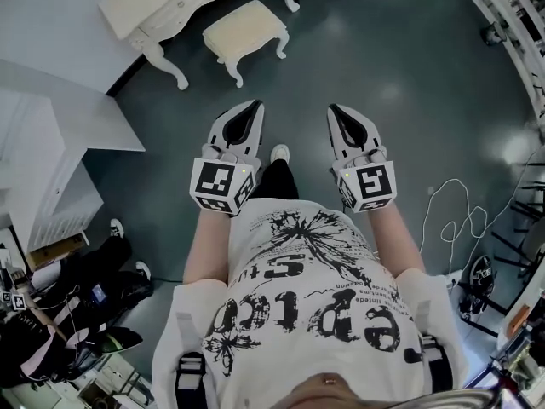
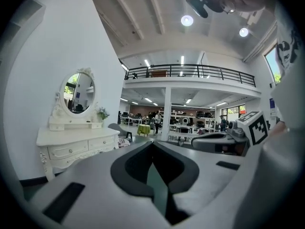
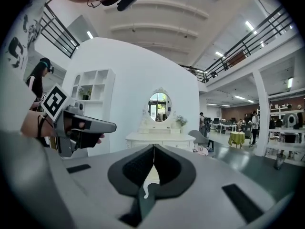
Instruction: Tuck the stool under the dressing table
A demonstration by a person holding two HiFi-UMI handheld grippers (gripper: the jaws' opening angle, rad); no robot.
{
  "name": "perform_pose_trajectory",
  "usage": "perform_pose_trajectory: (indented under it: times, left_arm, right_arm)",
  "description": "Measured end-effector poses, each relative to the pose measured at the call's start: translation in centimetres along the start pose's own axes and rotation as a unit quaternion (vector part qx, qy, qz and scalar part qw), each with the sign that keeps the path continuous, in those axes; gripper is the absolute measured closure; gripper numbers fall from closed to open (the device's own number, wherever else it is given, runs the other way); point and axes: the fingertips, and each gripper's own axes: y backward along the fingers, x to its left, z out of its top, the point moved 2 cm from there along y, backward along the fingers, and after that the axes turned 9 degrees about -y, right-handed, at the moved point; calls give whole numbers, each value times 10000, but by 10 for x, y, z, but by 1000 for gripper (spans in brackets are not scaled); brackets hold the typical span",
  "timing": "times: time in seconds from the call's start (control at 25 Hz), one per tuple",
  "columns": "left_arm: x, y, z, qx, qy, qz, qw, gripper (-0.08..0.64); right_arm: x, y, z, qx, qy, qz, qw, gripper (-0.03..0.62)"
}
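Left gripper [image 1: 253, 106], right gripper [image 1: 335, 110] both closed, empty. Stool [image 1: 245, 31] looked rigid, light, cushion soft; best pushed at seat frame.

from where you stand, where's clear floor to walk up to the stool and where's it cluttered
Bare floor runs from the left tongs and right tongs ahead to the stool, and wide to its right as far as the racks. Crowded: lower left, bags and gear beside the white shelves. A white cable loops on the floor at right.
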Motion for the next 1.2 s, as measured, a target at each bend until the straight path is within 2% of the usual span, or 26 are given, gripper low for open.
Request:
perform_pose_trajectory:
  times: [0.16, 0.32, 0.56, 0.68, 0.88, 1.04, 1.2]
  left_arm:
    - [45, -47, -3, -30, 12, -10, 10000, 540]
    - [58, -83, 7, -43, -16, -33, 10000, 540]
    - [81, -104, 15, 29, 25, 276, 9996, 540]
    - [100, -120, 9, 136, 126, 538, 9984, 540]
    - [145, -166, -15, 272, 258, 1095, 9933, 540]
    - [174, -197, -17, 309, 488, 1703, 9837, 540]
    - [202, -241, -21, 367, 699, 2157, 9733, 540]
  right_arm:
    - [-25, -63, 5, 35, 51, -18, 10000, 575]
    - [-49, -93, 17, 34, 51, 47, 10000, 574]
    - [-65, -133, 32, 164, 90, 349, 9992, 574]
    - [-77, -162, 31, 276, 134, 584, 9978, 574]
    - [-104, -244, 22, 413, 214, 1113, 9927, 574]
    - [-124, -300, 30, 563, 343, 1709, 9831, 574]
    - [-156, -360, 36, 774, 379, 2140, 9730, 574]
